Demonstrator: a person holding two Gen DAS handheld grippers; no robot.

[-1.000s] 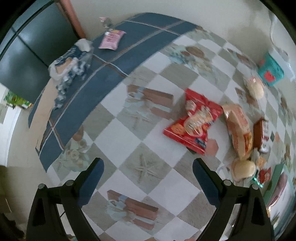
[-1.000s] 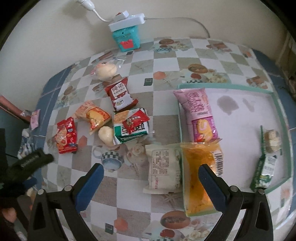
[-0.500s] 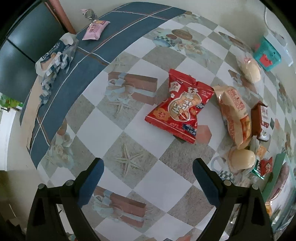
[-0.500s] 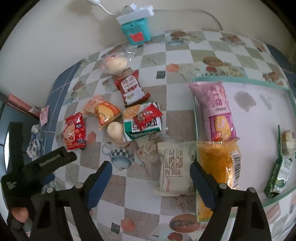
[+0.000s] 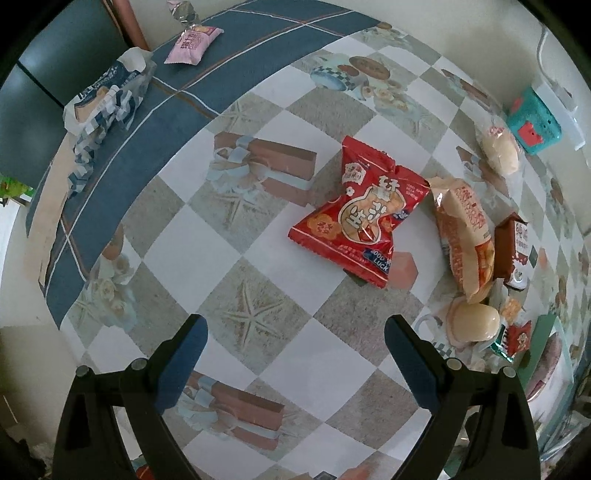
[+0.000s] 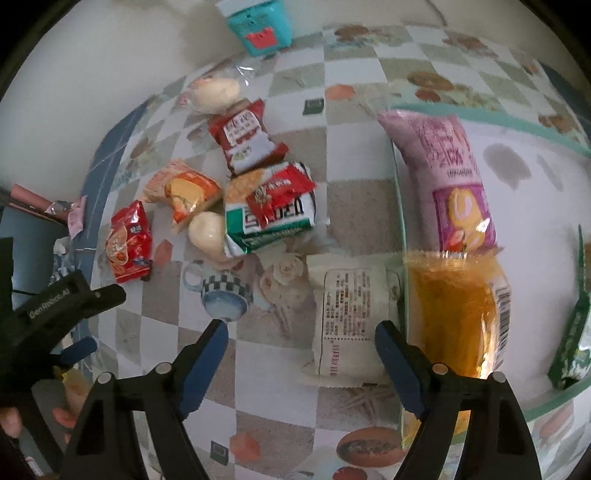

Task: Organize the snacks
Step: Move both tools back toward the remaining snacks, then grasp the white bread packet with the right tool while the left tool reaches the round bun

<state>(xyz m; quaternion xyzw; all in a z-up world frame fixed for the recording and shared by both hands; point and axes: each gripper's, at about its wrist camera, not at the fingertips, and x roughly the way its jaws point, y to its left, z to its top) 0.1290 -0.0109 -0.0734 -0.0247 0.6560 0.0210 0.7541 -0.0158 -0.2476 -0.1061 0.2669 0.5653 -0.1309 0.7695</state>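
Note:
My left gripper (image 5: pixel 295 338) is open and empty, hovering above the tablecloth just short of a red snack bag (image 5: pixel 360 218). Right of that bag lie an orange bread pack (image 5: pixel 465 236), a dark red pack (image 5: pixel 515 247) and a round bun (image 5: pixel 472 325). My right gripper (image 6: pixel 301 343) is open and empty, over a white packet (image 6: pixel 351 317) that lies beside a white tray with a green rim (image 6: pixel 491 118). The tray holds a pink pack (image 6: pixel 450 177), an orange pack (image 6: pixel 454 317) and a green pack (image 6: pixel 569 343). The left gripper (image 6: pixel 55 306) shows at the left of the right wrist view.
A loose pile of snacks (image 6: pixel 266 199) lies left of the tray. A teal box (image 6: pixel 258 26) with a white power strip (image 5: pixel 554 99) stands by the wall. A pink candy pack (image 5: pixel 192 44) and a torn blue-white wrapper (image 5: pixel 107 99) lie near the table's far edge.
My left gripper has moved closer to the red snack bag, which now sits nearer the view's centre. My right gripper has moved left and lower, toward the white packet.

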